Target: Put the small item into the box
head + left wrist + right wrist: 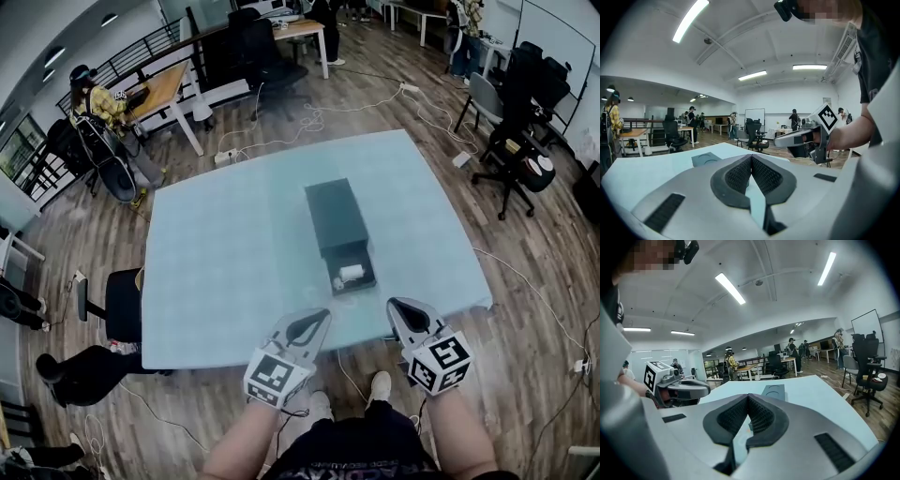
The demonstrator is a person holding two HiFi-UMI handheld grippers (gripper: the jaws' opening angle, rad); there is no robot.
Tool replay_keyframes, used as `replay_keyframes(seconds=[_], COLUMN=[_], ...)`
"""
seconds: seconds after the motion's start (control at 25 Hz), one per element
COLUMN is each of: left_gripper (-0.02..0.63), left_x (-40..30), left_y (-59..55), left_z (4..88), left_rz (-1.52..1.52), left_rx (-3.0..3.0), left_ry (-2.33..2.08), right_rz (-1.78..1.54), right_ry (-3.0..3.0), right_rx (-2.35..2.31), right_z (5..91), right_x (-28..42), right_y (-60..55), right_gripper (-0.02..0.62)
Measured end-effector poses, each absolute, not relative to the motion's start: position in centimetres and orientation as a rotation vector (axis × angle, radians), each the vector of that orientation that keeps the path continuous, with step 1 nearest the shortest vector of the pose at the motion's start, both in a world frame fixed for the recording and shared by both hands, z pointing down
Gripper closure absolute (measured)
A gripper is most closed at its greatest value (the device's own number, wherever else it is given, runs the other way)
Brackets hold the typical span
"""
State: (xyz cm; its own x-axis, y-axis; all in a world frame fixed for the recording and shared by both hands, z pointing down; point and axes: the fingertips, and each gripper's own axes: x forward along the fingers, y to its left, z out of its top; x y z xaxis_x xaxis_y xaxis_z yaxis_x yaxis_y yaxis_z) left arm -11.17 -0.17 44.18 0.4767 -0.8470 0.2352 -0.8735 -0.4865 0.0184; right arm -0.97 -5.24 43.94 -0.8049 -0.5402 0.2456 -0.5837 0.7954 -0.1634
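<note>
The pale bench (234, 262) carries a dark box (336, 217) lying lengthwise away from the person, and its drawer (368, 267) stands pulled out toward the near edge. With the goods already inside, the step left looks to be sliding that drawer home. That is best done with a flat, square push on the middle of the drawer front, straight along the length of the box. An off-centre push could twist the drawer or skate the whole box across the smooth bench, so the other tool could steady the far end of the box. The left hand-held gripper (322, 315) has its jaws pressed fully together with nothing between them. It hangs just over the near edge of the bench, apart from the box. The right hand-held gripper (395, 304) is likewise closed tip to tip and empty, beside its partner and a little nearer the drawer. The small white item (352, 273) lies in the open drawer, toward its front, touched by neither tool.
</note>
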Motion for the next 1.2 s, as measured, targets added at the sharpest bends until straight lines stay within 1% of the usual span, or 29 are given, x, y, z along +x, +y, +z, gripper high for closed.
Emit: replay_keyframes(seconds=[1.2], left_gripper=[0.572], left_x=[-12.1], left_y=[1.7], left_z=[43.1], left_rz=[0.270], left_rx=[2.614], left_ry=[-1.503], right_rz=[0.286], right_ry=[-2.780], right_rx=[0.889], right_z=[43.1], right_x=[-1.8], right_y=[-2.5], right_gripper=[0.577])
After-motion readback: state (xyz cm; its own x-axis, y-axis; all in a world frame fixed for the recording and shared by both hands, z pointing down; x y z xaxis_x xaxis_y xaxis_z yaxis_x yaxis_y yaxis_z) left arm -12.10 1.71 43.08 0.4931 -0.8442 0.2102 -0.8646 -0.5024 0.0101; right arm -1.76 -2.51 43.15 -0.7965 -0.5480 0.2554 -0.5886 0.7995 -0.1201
